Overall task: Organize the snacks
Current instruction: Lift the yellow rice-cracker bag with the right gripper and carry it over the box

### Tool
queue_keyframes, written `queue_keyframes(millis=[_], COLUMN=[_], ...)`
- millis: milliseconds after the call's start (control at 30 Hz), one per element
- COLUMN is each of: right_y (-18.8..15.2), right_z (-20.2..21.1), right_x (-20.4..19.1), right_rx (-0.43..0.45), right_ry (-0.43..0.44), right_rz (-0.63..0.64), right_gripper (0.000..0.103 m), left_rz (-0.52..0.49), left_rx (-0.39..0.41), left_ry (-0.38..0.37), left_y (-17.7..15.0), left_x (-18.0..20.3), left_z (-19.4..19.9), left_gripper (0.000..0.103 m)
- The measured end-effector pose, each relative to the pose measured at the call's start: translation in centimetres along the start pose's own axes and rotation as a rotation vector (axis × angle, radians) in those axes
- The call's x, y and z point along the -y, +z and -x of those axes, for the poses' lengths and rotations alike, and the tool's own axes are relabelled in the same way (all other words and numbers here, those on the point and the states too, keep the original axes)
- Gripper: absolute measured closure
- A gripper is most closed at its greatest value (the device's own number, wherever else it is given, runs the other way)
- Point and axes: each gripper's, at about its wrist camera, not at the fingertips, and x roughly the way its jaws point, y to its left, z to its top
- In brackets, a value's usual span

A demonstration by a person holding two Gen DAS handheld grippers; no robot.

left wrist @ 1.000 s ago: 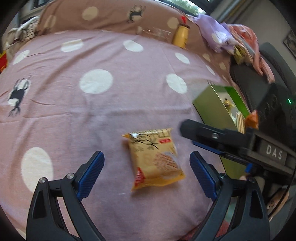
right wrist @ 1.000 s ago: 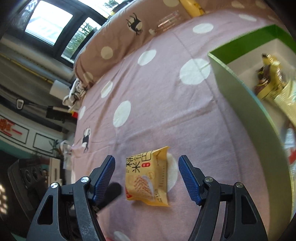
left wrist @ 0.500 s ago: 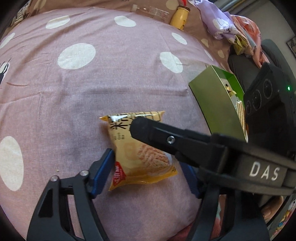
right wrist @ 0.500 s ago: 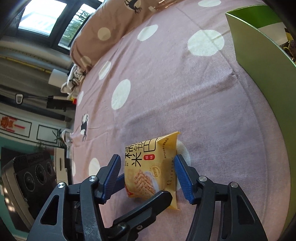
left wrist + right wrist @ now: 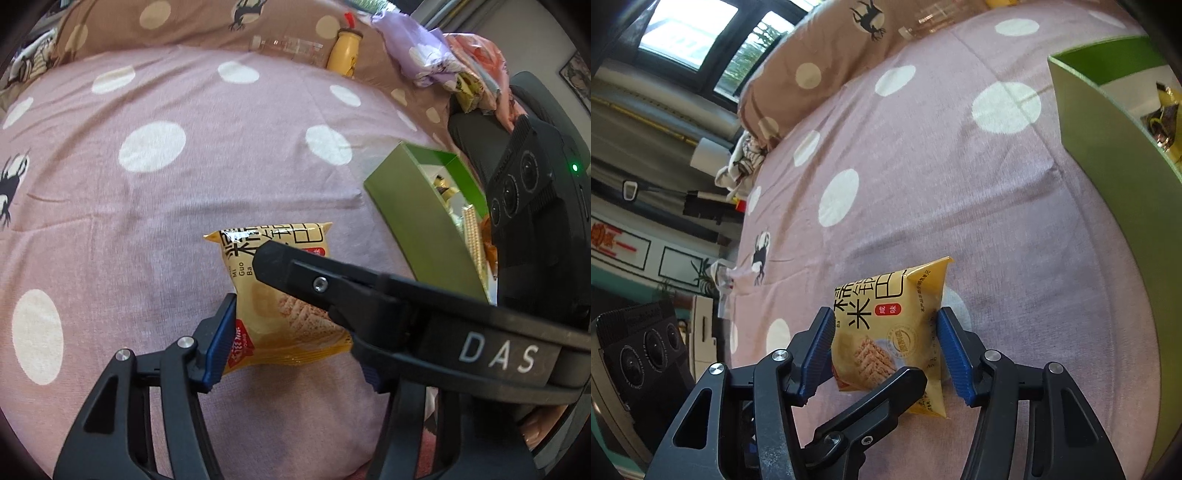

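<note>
A yellow rice-cracker packet (image 5: 273, 295) (image 5: 886, 332) lies on the pink dotted bedspread (image 5: 166, 192). My left gripper (image 5: 295, 354) is closing on it. Its left blue pad presses the packet's left edge, and its right pad is mostly hidden. One black finger (image 5: 332, 284) of my right gripper crosses over the packet in the left wrist view. In the right wrist view my right gripper (image 5: 884, 350) is also closing, with both blue pads against the packet's sides. A left-gripper finger (image 5: 875, 402) reaches under the packet's near end.
An open green box (image 5: 417, 221) (image 5: 1108, 147) holding several snacks stands just right of the packet. A yellow bottle (image 5: 341, 55) and a clear bottle (image 5: 288, 46) lie by the brown pillow at the back. Crumpled clothes (image 5: 424, 59) are piled at the back right.
Both grippers have closed in from wide open around the packet until their pads meet its sides. The right gripper's finger now crosses the left wrist view over the packet.
</note>
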Motion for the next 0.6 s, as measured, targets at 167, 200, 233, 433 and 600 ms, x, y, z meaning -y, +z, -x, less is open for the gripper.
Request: queue_keyframes(millis=[167,200,233,433,600], right_y=[-0.1,-0.1,-0.2,-0.3,-0.6], right_z=[2.2,2.8,3.4,7.2,10.1], right_x=[-1.0,-1.2,-1.5,-1.7,-1.4], right_rx=[0.073,0.092,0.113,0.229,0.321], right_ry=[0.008,0.009,0.009,0.016,-0.018], right_rz=[0.034,0.043,0.052,0.085,0.09], right_gripper=[0.043,0.043,0.043,0.043,0.043], left_rz=[-0.037,-0.045,-0.055,-0.11,-0.189], left_rx=[0.077,0.094,0.116,0.213,0.263], left_ry=[-0.007,-0.01,-0.014,-0.027,-0.034], left_y=[0.1,0.1,0.1,0.3,0.9], left_x=[1.3,1.6,2.0,4.5,7.8], left_z=[1.6,1.9,2.3,3.9,3.9], left_gripper=[0.045,0.045,0.045,0.048,0.049])
